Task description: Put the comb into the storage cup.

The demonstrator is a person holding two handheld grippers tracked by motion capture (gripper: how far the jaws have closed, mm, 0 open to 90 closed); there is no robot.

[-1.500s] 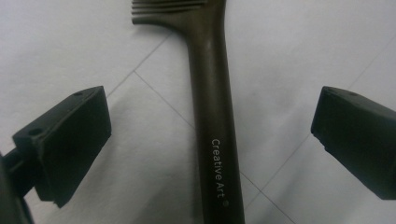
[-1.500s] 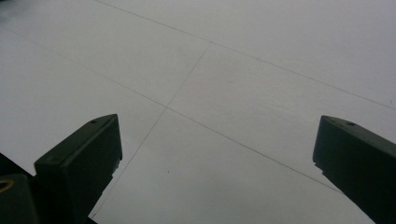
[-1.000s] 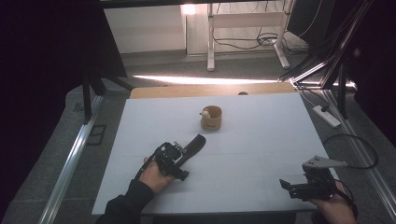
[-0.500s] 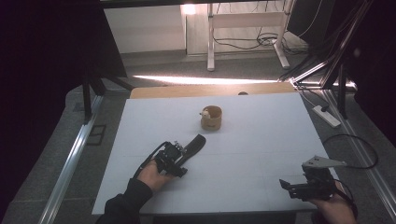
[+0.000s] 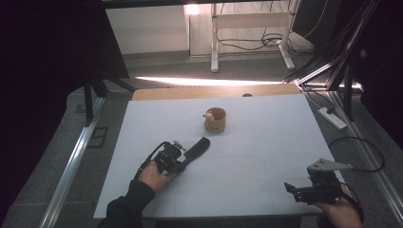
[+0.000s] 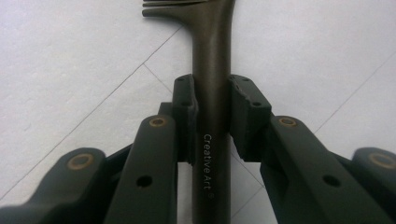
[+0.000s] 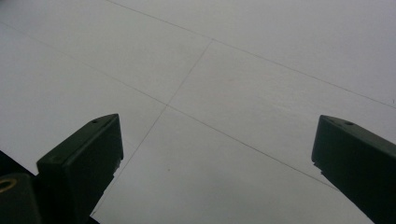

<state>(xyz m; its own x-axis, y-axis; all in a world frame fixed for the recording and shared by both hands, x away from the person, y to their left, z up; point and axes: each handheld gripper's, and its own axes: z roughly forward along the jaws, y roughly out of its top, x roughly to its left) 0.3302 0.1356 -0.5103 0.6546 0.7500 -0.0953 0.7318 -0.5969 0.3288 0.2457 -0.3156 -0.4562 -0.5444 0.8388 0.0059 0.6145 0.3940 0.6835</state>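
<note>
I am holding a dark brush (image 6: 211,93) in my left gripper (image 5: 177,160), the jaws pinching its slim handle from both sides, with the words "Creative Art" printed along the handle between them. In the high view the brush (image 5: 197,147) is pointing away from me and to the right, low over the white table (image 5: 266,142), towards a small brown cup (image 5: 215,119) that is standing well apart from it near the far middle of the table. Something small and pale is resting at the cup's rim; I cannot tell what. My right gripper (image 5: 304,191) is hanging near the table's near right corner, jaws spread wide around bare table surface (image 7: 215,112), gripping nothing.
</note>
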